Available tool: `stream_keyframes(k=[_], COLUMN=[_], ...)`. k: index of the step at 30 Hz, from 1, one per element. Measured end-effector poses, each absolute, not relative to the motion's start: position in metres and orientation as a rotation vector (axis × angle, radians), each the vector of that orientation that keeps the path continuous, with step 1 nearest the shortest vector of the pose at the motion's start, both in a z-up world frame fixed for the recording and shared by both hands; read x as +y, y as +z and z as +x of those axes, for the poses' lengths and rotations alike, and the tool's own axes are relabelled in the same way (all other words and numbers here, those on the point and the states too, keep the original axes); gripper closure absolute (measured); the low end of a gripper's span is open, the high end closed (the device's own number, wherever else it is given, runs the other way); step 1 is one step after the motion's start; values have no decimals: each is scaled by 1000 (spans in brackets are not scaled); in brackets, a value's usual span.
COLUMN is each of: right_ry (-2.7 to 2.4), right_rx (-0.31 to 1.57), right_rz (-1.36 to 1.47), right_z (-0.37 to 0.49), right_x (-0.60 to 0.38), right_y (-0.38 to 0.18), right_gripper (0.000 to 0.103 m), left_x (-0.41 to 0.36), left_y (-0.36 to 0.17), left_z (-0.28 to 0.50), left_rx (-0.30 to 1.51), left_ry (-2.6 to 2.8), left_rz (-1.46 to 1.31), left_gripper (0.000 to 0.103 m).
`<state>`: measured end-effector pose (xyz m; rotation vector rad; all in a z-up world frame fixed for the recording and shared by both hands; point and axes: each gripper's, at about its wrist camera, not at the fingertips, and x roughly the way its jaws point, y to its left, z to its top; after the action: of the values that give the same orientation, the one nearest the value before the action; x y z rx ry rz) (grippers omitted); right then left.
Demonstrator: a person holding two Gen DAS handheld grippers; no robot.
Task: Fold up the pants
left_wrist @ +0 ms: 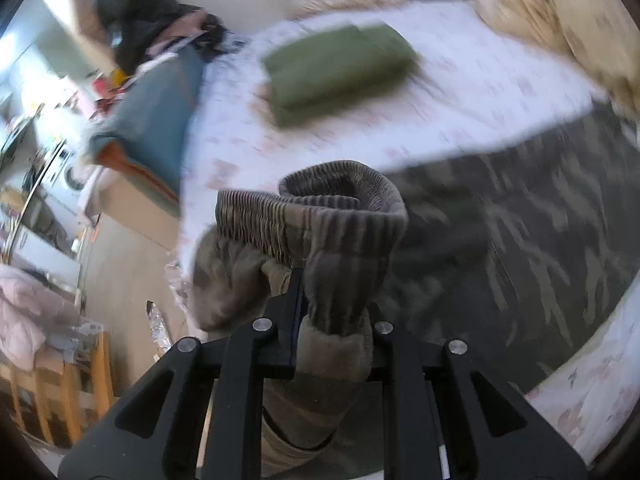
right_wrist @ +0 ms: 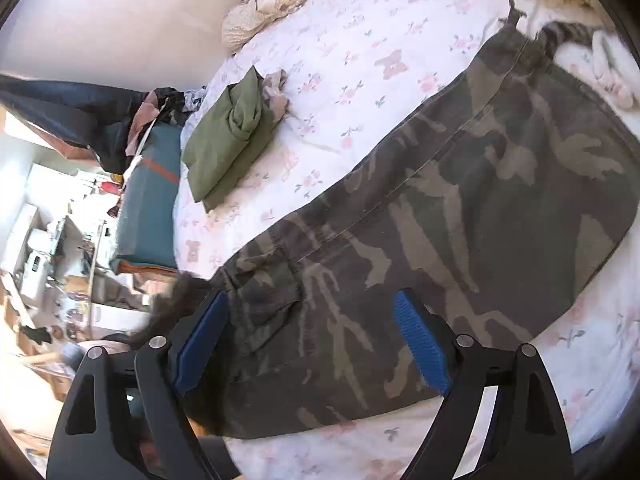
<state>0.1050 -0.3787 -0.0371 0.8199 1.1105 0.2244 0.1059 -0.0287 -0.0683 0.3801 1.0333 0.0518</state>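
Note:
Camouflage pants (right_wrist: 480, 200) lie spread across the flowered bed sheet (right_wrist: 352, 60). My right gripper (right_wrist: 312, 296) hovers just above their near end, its blue pads (right_wrist: 420, 344) wide open with nothing pressed between them. My left gripper (left_wrist: 300, 276) is shut on the ribbed elastic cuff (left_wrist: 320, 208) of one pant leg, which is lifted and bunched above the bed. The rest of the pants (left_wrist: 500, 232) stretch away to the right in that blurred view.
A folded olive-green garment (right_wrist: 228, 140) lies on the sheet near the bed's left edge. A beige blanket (left_wrist: 560, 20) and a cream bundle (right_wrist: 264, 4) sit at the far side. What looks like a cat (right_wrist: 572, 32) lies by the pants' far end. Clutter fills the floor at left.

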Motion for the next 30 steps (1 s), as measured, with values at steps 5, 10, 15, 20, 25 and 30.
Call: stream_keyframes(k=[5, 10, 15, 20, 25, 30], right_ry=[231, 226, 251, 319, 491, 619], right_rx=[1129, 1154, 1173, 1176, 1211, 1238], right_rz=[849, 845, 815, 693, 558, 530], right_z=[105, 104, 102, 104, 122, 167], right_x=[-379, -375, -362, -330, -269, -195], right_y=[-43, -48, -49, -44, -36, -46], right_gripper=[15, 15, 15, 15, 16, 21], left_x=[-72, -82, -37, 44, 99, 109], left_y=[-140, -135, -73, -61, -113, -140], left_z=[85, 58, 59, 85, 82, 84], left_rx=[1167, 1168, 1106, 1139, 1309, 1368], left_ry=[-57, -279, -356, 19, 247, 251], left_rz=[499, 460, 251, 154, 7, -83], left_gripper=[65, 22, 21, 18, 18, 18])
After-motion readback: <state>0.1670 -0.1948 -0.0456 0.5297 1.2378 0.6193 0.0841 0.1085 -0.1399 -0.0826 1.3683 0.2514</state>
